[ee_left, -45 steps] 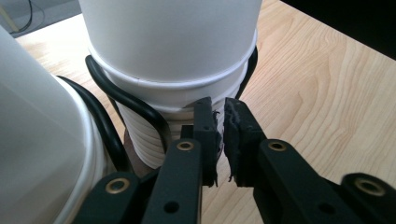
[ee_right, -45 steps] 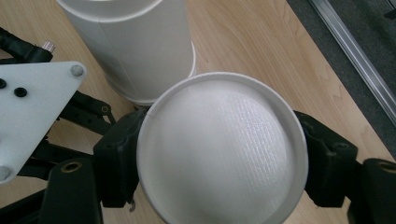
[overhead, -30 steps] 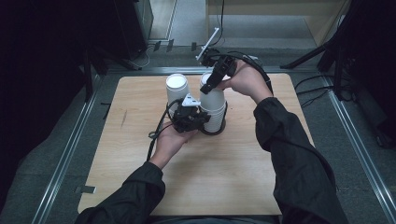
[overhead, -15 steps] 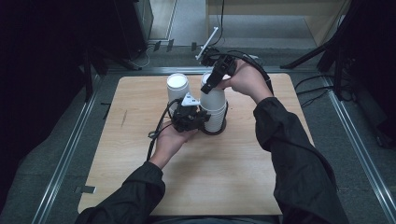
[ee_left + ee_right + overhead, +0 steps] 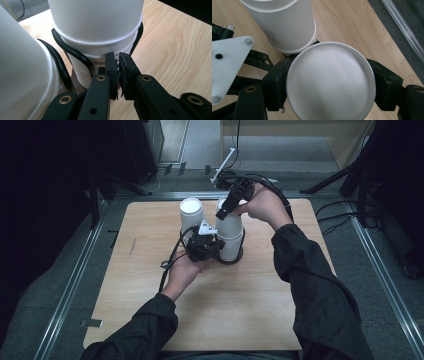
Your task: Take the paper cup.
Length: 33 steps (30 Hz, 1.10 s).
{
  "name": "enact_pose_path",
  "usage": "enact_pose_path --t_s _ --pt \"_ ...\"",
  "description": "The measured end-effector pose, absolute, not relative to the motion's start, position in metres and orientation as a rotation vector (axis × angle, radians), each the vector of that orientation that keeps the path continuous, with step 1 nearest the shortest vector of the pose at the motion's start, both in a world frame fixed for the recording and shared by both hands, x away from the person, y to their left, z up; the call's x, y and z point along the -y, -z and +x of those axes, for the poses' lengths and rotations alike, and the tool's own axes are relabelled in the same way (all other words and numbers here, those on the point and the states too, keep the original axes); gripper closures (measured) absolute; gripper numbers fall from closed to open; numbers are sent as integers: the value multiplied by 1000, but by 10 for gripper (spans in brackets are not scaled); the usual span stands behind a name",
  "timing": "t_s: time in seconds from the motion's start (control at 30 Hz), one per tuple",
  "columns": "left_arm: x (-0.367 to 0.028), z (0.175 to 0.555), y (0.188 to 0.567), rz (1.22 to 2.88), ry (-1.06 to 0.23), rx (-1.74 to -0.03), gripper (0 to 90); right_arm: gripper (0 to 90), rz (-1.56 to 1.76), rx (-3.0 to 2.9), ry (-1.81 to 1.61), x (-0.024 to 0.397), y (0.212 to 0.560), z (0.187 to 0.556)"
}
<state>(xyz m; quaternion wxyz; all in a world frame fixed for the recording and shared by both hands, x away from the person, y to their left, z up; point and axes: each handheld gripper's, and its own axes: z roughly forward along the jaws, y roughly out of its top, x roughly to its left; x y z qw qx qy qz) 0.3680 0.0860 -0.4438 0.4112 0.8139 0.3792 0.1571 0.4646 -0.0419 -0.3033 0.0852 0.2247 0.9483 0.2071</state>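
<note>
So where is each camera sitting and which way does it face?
High view: above the person's side, facing forward and down on the table; both forearms enter from below.
Left gripper view: on the left gripper, low, facing the cup stack; shut jaws show.
Right gripper view: on the right gripper, looking down on the top cup.
All share the stack.

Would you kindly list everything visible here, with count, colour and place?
Cup stack: one, white, upside down, mid-table, in a black ring.
Second cup stack: one, white, upside down, just left of it.
Ring holder: one, black, around the first stack's base.
Table: one, light wood.
Left gripper: black, jaws just closed, nothing between them, at the first stack's base.
Right gripper: black, clamped on the first stack's top cup.
</note>
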Motion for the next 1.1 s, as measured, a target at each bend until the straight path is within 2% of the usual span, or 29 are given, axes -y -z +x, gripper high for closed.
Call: enact_pose_path --t_s 1.1 --pt "-84 368 440 2062 -406 -937 829 281 679 -2808 -561 33 289 461"
